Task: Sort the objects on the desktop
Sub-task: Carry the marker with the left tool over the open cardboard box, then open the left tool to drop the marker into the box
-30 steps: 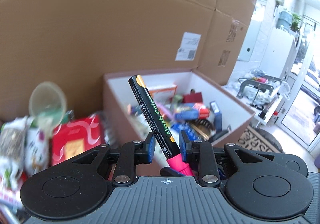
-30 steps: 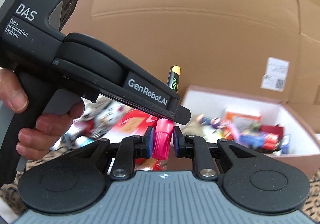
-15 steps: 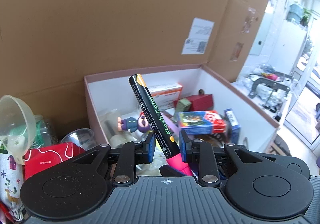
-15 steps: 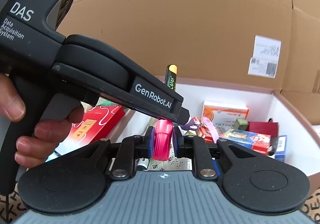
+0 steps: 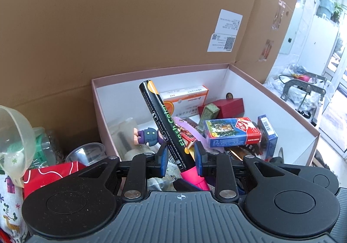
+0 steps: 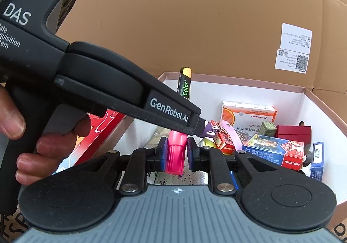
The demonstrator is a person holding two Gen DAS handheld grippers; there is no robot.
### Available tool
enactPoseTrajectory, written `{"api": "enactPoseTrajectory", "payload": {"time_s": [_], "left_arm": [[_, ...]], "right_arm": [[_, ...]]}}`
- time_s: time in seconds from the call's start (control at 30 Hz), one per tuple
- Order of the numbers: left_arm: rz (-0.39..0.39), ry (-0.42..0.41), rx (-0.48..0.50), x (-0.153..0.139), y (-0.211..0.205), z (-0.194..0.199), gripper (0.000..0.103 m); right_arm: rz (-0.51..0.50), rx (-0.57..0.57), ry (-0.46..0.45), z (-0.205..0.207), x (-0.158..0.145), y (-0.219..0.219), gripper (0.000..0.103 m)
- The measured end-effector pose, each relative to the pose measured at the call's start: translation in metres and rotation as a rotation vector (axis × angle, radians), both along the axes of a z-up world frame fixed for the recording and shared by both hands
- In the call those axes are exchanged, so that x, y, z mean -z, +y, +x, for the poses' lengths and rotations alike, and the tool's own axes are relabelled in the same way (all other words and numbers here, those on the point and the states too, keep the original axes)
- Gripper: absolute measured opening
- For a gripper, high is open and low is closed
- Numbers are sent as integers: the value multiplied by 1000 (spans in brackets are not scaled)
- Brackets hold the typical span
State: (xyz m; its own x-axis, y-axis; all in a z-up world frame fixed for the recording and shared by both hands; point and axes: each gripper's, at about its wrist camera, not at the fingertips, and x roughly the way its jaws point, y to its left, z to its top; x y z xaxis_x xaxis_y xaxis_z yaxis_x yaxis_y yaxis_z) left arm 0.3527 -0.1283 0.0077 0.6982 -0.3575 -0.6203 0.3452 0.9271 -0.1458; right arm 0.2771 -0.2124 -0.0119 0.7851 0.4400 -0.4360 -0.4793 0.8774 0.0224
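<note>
Cardboard carton [image 5: 130, 26]: big brown wall, stands right behind the pink box; white shipping label [image 5: 225, 32] stuck on it above the box's back-right corner.
Pink box [image 5: 282, 106]: open top, white inside, pink rim; landmark for all below.
Left gripper [image 5: 180, 158]: at the box's front edge, pointing over it; in the right wrist view its black body, marked GenRobot.AI, crosses in from the box's left side, held by the person's left hand [image 6: 32, 134].
Right gripper [image 6: 176, 155]: also at the box's front edge, just below the left gripper's nose.
Red packet [image 5: 52, 175]: outside the box, off its left wall, w/ a clear plastic cup [image 5: 86, 154] and a pale plastic scoop [image 5: 15, 141] near it.
Card pack [image 5: 232, 132]: blue/red, inside the box, centre-right, lying flat; a 2nd blue pack [image 5: 267, 136] stands on edge just beside it, nearer the right wall.
Medicine carton [image 5: 186, 100]: orange/white, inside, leaning on the box's back wall.
Red case [image 5: 229, 105]: inside, back-right, next to the medicine carton.
Marker [image 5: 167, 128]: black barrel, green "Flash Color" text, orange end up, pink cap [image 6: 175, 154] down; tilted, hangs above the box's front part, not in it yet.
Left jaws: clenched on the marker's black barrel just above the cap.
Right jaws: clenched on the pink cap, blue pads [image 6: 164, 154] pressing both sides.
Toy figure [image 5: 147, 135]: small, purple, inside near the box's left wall, behind the marker.
</note>
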Motion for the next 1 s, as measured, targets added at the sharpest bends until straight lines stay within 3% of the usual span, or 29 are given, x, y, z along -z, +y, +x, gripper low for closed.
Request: {"api": "enactPoseTrajectory", "payload": {"time_s": [0.07,0.1,0.13,0.17,0.2,0.3,0.47,0.63,0.73,0.83,1.0], "left_arm": [[3,-15,5,-1,-1,-3,48],[11,-39,-2,-2,-2,-6,66],[19,-63,-10,-3,-2,-9,83],[26,-87,-17,-5,-3,-12,90],[34,-120,-28,-6,-4,-16,94],[51,-180,-67,-12,-1,-23,99],[22,-139,-74,-14,5,-26,100],[57,-164,-58,-15,5,-40,102],[52,-171,-62,-17,7,-47,103],[-1,-131,-84,-18,13,-51,103],[-65,-102,-171,-13,28,-64,103]], "right_arm": [[-2,8,-8,2,1,-1,23],[-4,7,-11,2,1,-1,34],[-10,18,-23,0,1,-1,59],[-16,33,-38,-3,0,-1,62],[-32,49,-62,-6,0,-2,71],[-38,61,-98,-13,-3,-7,79],[-24,70,-101,-20,-4,-10,85],[-47,113,-134,-31,-4,-8,102],[-44,120,-135,-32,-2,-9,103],[-50,134,-132,-37,-3,-8,103],[-30,141,-131,-48,-4,-9,103]]}}
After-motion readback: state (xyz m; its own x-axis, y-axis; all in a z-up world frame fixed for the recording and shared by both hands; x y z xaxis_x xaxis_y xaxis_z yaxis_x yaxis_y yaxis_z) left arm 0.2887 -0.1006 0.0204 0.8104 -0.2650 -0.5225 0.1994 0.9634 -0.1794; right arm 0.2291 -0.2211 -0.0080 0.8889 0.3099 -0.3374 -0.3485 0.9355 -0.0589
